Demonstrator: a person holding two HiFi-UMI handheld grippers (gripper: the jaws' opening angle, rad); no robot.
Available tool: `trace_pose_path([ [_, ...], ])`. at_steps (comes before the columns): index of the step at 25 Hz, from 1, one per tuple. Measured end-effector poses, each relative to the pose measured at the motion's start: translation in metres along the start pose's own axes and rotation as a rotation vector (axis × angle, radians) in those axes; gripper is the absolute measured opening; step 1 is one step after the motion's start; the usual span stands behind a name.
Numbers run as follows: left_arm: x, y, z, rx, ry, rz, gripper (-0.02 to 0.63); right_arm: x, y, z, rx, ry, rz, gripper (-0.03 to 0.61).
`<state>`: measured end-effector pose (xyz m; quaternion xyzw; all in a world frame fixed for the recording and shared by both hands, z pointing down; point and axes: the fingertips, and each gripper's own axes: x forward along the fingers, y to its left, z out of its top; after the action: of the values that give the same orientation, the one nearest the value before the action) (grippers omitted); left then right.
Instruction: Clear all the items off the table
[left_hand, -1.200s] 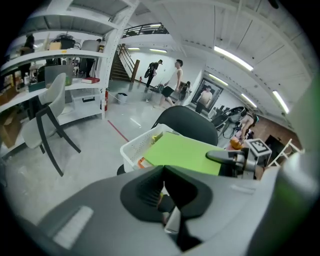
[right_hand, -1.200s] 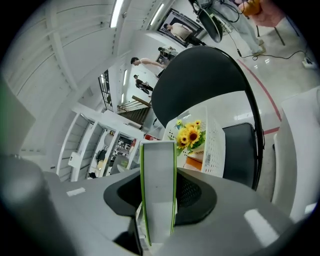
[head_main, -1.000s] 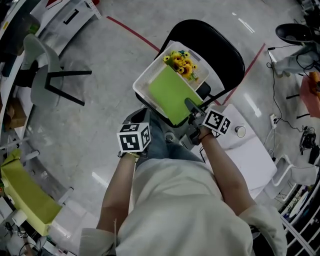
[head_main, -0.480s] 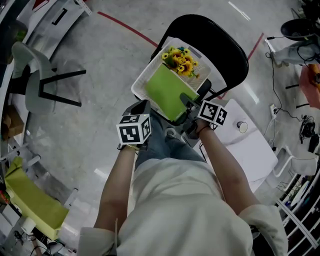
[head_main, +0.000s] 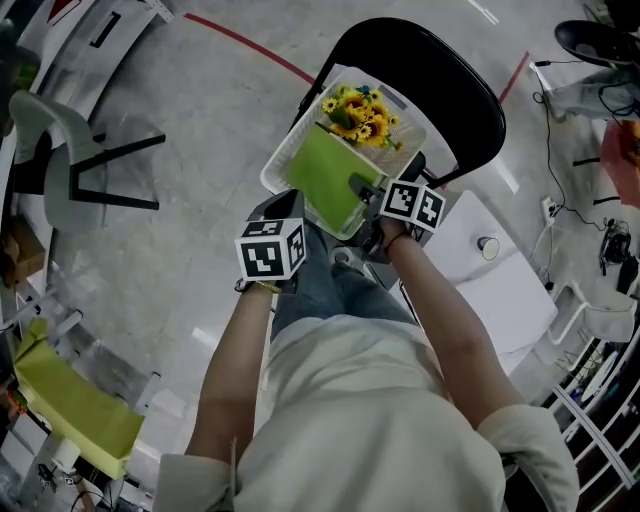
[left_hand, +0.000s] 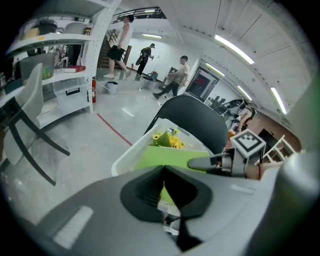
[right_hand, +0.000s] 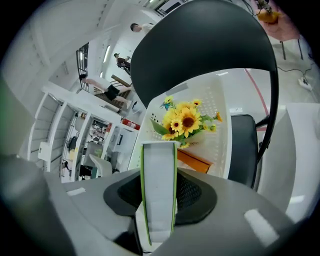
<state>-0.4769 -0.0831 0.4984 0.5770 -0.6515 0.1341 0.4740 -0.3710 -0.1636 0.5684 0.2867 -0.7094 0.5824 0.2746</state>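
Observation:
A lime-green book (head_main: 325, 180) is clamped by its edge in my right gripper (head_main: 362, 186) and hangs tilted over a white basket (head_main: 280, 165). In the right gripper view the book (right_hand: 159, 190) stands edge-on between the jaws, white pages facing me. The basket (right_hand: 220, 140) sits on a black chair (head_main: 450, 75) and holds yellow sunflowers (head_main: 358, 115) and an orange-brown item (right_hand: 192, 159). My left gripper (head_main: 290, 208) is shut and holds nothing, just short of the basket's near corner. From it I see the book (left_hand: 170, 160) and the right gripper (left_hand: 200, 163).
A white table (head_main: 490, 290) stands at the right with a small round thing (head_main: 487, 244) on it. A grey chair (head_main: 60, 140) and shelving lie to the left, a yellow-green sheet (head_main: 70, 400) at lower left. Cables run along the floor at the right edge.
Both grippers have moved forward toward the basket. The right one has sunk with the book, which now covers more of the basket's near half.

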Motion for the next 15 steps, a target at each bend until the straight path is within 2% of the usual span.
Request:
trace_pose_path([
  [15,0.015,0.002,0.0,0.026,0.038,-0.022,0.009,0.034,-0.01,-0.005,0.038,0.016,-0.112,0.141],
])
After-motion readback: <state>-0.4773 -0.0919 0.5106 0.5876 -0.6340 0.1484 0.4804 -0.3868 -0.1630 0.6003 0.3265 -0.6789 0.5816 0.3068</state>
